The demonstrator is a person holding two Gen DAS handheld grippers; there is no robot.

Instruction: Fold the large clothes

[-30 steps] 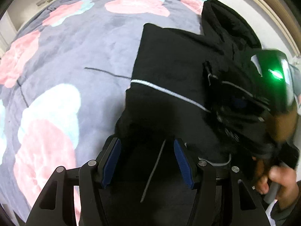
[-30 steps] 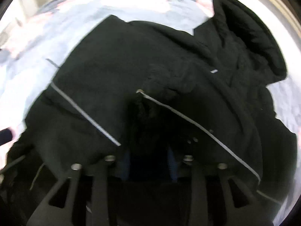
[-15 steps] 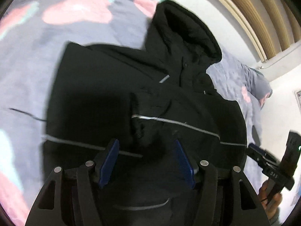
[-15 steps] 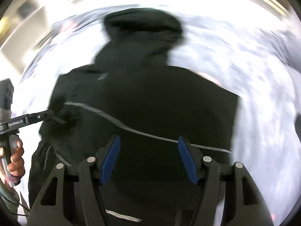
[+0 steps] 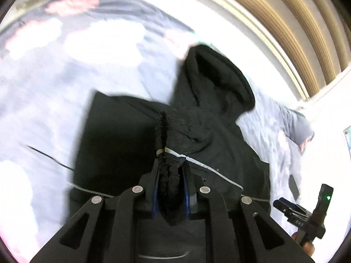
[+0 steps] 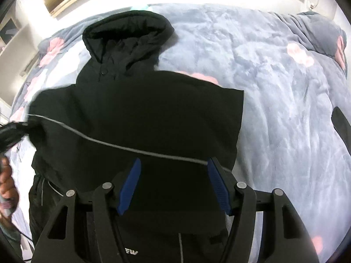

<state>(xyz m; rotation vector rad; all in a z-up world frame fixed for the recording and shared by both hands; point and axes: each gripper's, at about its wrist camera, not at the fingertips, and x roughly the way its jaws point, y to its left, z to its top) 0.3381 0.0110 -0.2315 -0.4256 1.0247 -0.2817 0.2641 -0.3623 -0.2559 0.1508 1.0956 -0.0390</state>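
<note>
My left gripper [image 5: 170, 182], spread wide half a second ago, has clenched on a bunched sleeve cuff [image 5: 169, 153] of the black hooded jacket [image 6: 136, 109], which lies flat on the flowered bedspread [image 6: 274, 87] with its hood at the far end. My right gripper [image 6: 173, 184] has let go and hovers spread over the near hem, holding nothing. I judge the right side is folded in and the left sleeve goes next.

My left camera looks along its fingers [image 5: 171, 188] from close above the black jacket [image 5: 122, 135], hood at upper right of frame; my right camera looks down from nearer the hem, jacket [image 6: 153, 109] centred; both share the hood and the bedspread [image 6: 274, 87]
</note>
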